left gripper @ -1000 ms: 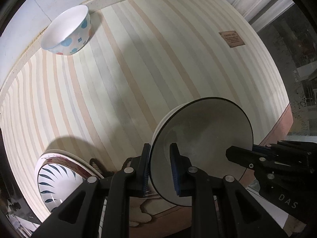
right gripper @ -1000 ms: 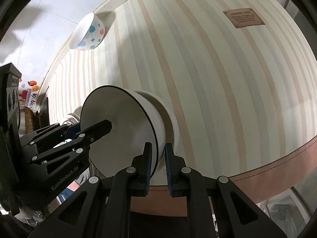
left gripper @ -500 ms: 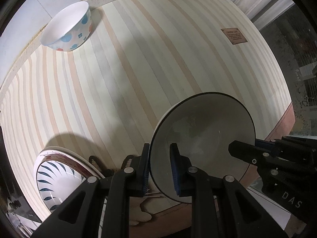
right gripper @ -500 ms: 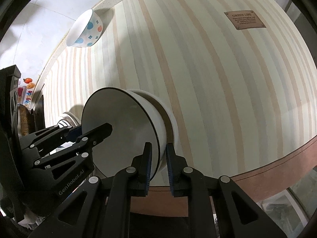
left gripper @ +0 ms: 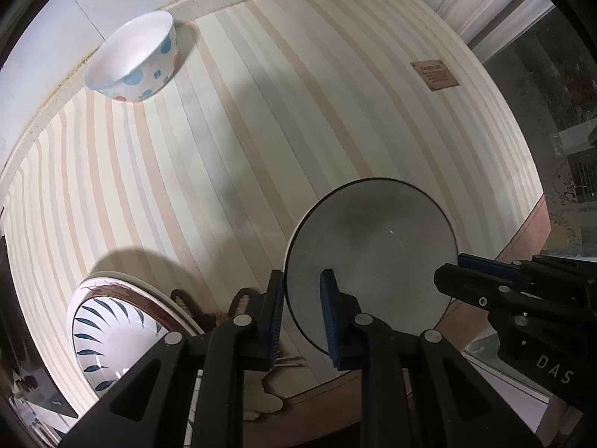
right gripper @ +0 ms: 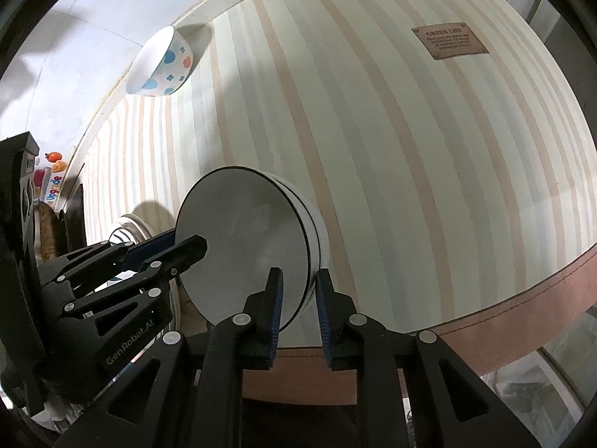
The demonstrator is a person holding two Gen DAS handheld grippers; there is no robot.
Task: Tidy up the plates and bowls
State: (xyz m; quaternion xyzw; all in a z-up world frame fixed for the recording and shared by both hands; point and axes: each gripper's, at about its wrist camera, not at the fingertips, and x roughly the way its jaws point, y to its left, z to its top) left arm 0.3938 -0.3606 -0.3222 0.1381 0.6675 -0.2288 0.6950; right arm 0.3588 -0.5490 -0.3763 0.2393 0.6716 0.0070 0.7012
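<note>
Right claw [right gripper: 297, 308] now easing apart around the black-rimmed bowl [right gripper: 242, 246]

"GenRobot.AI" on left tongs [right gripper: 188, 252], "DAS" on right tongs [left gripper: 447, 278]

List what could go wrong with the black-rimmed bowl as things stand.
1. The right claw is opening around the bowl's rim, so the left claw may soon hold it alone by one edge; it could tilt or slip.
2. The bowl sits near the striped mat's brown edge, so a slip might send it off the mat.
</note>
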